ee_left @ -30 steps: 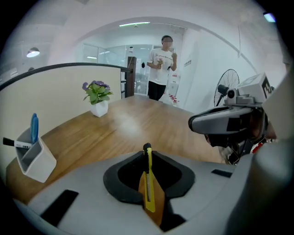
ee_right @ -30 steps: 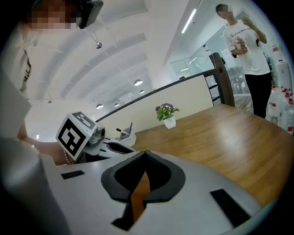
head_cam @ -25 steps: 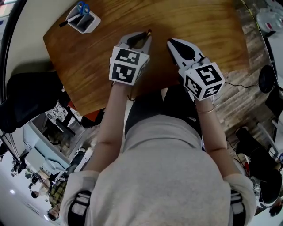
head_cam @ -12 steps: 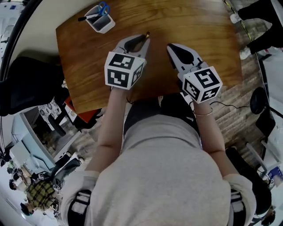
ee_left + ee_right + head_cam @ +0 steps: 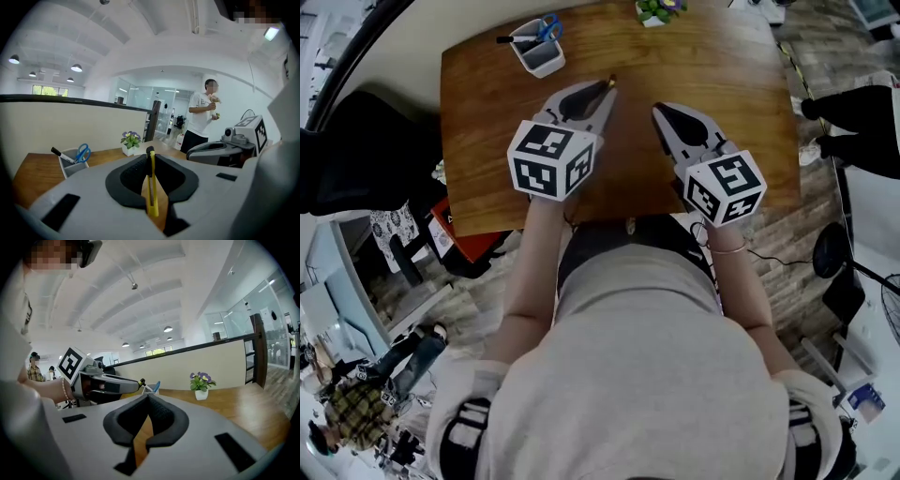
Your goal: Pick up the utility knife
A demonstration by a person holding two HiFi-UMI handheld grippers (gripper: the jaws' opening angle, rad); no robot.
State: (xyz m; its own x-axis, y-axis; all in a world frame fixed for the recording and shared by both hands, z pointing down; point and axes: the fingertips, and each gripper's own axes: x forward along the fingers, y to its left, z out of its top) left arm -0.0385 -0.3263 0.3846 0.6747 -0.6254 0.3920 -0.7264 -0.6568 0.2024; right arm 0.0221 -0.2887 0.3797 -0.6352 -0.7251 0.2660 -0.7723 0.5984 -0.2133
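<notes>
Utility knife (image 5: 151, 187) pinched in left gripper (image 5: 150, 153), seemingly clear of table (image 5: 712, 66) below it; pickup done; right gripper (image 5: 148, 398) pressed together, empty

Round ceiling lamps (image 5: 76, 68) at the upper left of the left gripper view light a bright white hall. Both gripper views bow strongly and fall to black at the corners. The grey body of the left tool (image 5: 150, 154), close to the lens, looks soft. The head view is dimmer, its tabletop (image 5: 703, 56) evenly lit and its edges curved.
</notes>
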